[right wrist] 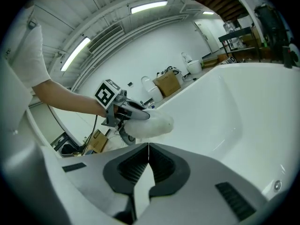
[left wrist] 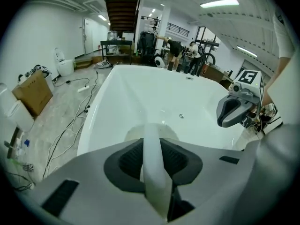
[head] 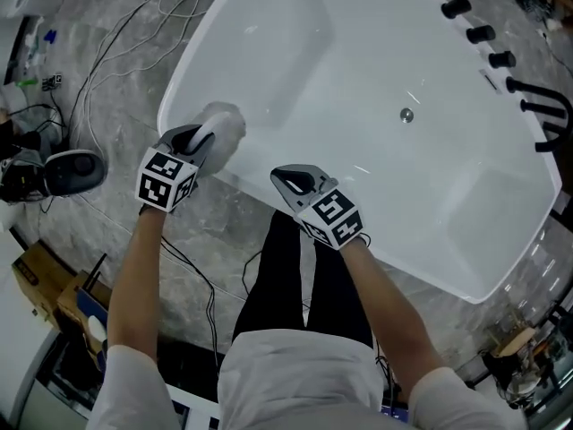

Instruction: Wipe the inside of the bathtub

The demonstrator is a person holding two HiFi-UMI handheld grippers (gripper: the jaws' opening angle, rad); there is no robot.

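Floor cables (head: 116,56): loose loops on the floor left of the tub; judged a snag risk only if the person steps that way.
Left tool (head: 208,135): jaws clamped on a white cloth (head: 226,122); a strip is pinched between them and the bulk is bunched ahead.
Cloth position: at the near rim, left end of the bathtub (head: 358,52); contact with the inner wall cannot be confirmed.
Step in hand: judged to be the start of a wipe. Recommend laying the bunched bulk flat on the wall and pressing with the cloth, not the jaw tips, in overlapping strokes down the slope.
Near rim: rounded edge directly under both tools; hard parts should pass over it without scraping.
Right tool (head: 291,179): jaws closed together with nothing between them, hanging over the near rim, well apart from the cloth and not obstructing it.
Basin: bare, with wide open room to the right.
Drain (head: 406,115): mid-floor, the only fitting in the sweep path.
Taps (head: 480,34): on the far right rim, outside the basin.
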